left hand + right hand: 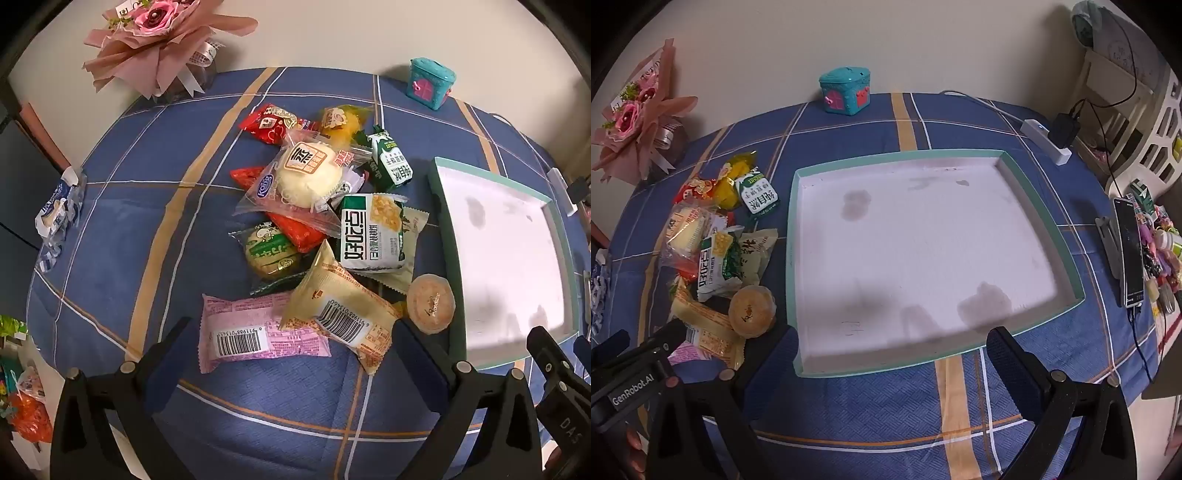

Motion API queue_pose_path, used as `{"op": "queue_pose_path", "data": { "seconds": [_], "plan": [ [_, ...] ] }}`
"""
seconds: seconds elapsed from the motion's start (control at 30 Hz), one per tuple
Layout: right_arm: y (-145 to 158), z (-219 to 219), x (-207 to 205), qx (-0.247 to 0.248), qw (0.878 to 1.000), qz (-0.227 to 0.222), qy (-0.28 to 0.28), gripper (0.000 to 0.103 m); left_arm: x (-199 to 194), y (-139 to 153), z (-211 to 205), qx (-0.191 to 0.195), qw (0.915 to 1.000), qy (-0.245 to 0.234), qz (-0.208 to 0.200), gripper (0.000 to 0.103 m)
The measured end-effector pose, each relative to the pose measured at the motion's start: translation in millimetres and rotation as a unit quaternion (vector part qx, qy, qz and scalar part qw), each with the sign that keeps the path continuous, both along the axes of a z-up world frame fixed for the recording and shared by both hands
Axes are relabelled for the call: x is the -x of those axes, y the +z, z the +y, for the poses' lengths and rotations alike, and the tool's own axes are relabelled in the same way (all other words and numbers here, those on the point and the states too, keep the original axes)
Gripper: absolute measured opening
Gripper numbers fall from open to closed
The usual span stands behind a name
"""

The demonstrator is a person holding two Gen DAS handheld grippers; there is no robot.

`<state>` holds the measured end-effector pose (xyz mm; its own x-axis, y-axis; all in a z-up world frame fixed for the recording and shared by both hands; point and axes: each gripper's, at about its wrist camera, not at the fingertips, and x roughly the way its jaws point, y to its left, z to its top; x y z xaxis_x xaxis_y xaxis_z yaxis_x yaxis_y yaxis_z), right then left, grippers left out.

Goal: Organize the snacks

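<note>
Blue plaid cloth covers the worktop (886, 406); the snack pile (317, 221) sits mid-worktop, just beside the left wall of the teal-rimmed tray (792, 221), which holds nothing yet. I judge sorting hasn't started. My left tool (291, 332) hangs with its jaws spread wide and nothing held, above the pink barcode packet (258, 332) at the pile's near edge. My right tool (892, 343) gapes just as wide over the tray's near rim. Next I'd lower the left tool onto that packet.

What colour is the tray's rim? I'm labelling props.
Teal-green rim, white inside; clearest in the right wrist view.
</note>
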<state>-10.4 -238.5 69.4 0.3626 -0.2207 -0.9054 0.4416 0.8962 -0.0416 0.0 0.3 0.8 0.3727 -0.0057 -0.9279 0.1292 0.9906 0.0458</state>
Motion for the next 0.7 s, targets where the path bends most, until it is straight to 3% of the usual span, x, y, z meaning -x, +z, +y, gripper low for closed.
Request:
{"op": "queue_pose_path", "data": {
  "seconds": [0.5, 0.7],
  "plan": [
    [4, 2, -1, -0.003, 1.0, -0.011, 0.006, 0.103, 3, 22, 9, -0.005, 0.9999, -0.004, -0.015, 0.103],
    [6, 4, -1, 0.001, 1.0, -0.024, 0.01, 0.103, 0, 16, 7, -0.01, 0.9997, -0.004, -0.021, 0.103]
  ]
}}
